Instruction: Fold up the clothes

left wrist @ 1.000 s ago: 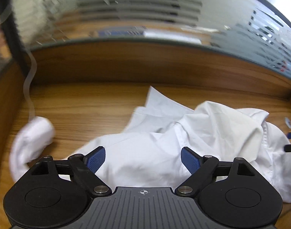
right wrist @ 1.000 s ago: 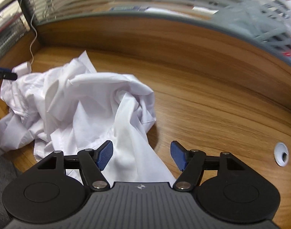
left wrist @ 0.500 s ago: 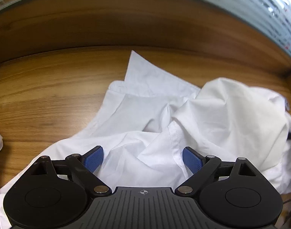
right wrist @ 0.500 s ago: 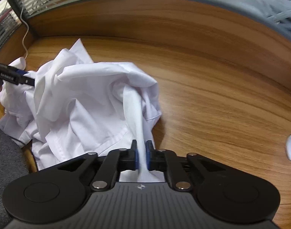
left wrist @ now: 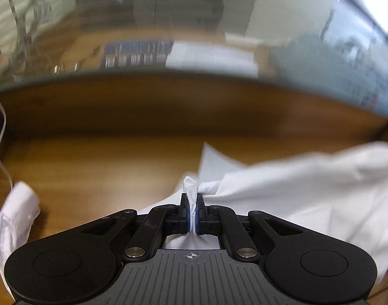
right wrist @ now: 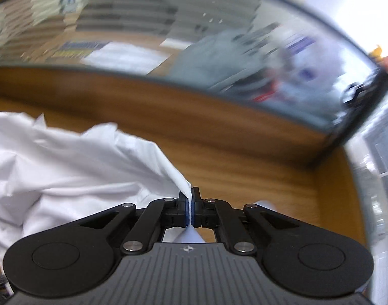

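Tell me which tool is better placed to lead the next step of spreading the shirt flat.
Right, probably. The right tool pinches a thin taut edge of the crumpled white cotton shirt; the left tool is clamped on a bunched wad, so its hold looks less clean.

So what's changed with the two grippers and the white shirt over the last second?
Both grippers took hold. The right gripper closed first on a fold of the white shirt, then the left gripper clamped another bunch. Both have lifted, pulling the cloth up off the wooden desk and stretching it. The loose cuff at the left stayed on the desk.
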### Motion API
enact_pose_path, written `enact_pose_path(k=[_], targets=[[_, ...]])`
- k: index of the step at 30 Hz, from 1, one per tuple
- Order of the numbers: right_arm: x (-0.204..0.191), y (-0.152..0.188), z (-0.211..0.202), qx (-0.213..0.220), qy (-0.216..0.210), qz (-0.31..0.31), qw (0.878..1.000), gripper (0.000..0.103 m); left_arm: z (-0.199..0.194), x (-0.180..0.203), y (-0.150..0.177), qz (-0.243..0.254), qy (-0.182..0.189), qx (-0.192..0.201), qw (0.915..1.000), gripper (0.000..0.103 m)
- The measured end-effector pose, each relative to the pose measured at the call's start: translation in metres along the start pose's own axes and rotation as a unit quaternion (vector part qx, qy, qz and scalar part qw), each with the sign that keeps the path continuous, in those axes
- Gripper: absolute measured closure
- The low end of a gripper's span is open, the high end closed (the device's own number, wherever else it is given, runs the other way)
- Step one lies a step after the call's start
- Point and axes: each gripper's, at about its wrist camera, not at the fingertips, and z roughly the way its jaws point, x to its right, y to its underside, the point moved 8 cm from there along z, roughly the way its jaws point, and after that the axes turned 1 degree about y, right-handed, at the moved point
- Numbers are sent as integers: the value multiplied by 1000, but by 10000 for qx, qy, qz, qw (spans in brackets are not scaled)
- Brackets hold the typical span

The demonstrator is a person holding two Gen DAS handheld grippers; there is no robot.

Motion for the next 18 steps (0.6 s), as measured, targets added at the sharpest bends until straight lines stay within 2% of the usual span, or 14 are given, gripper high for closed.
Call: enact_pose_path(k=[3,6,8,10,12,15,16,18], targets=[[28,-22,-25,379,376,-12,9986,102,-22,30,-47,218,152,556,9981,98],[62,-51,-58,890,869,-49,9922,102,-49,62,-96,433,340,1137,9920,98],[85,-72,-86,1301,1212,2,9841,102,-75,82,-127,505,526,1581,9847,98],[107,-92,-126,1800,1558,134,9712,102,-106,100,-150,590,742,2056,9740,98],[126,-105,-171,2267,1835,244,9562,102,-138,117,-165,723,928,2505,9610,98],[137,-105,-226,2644,1911,367,9446,101,-172,134,-168,976,1006,2920,9461,98],[139,-101,-241,2723,1887,413,9426,101,-180,136,-162,1050,1016,2960,9439,98],[138,-85,-261,2746,1771,497,9438,101,-183,137,-141,1202,1010,2859,9453,98]])
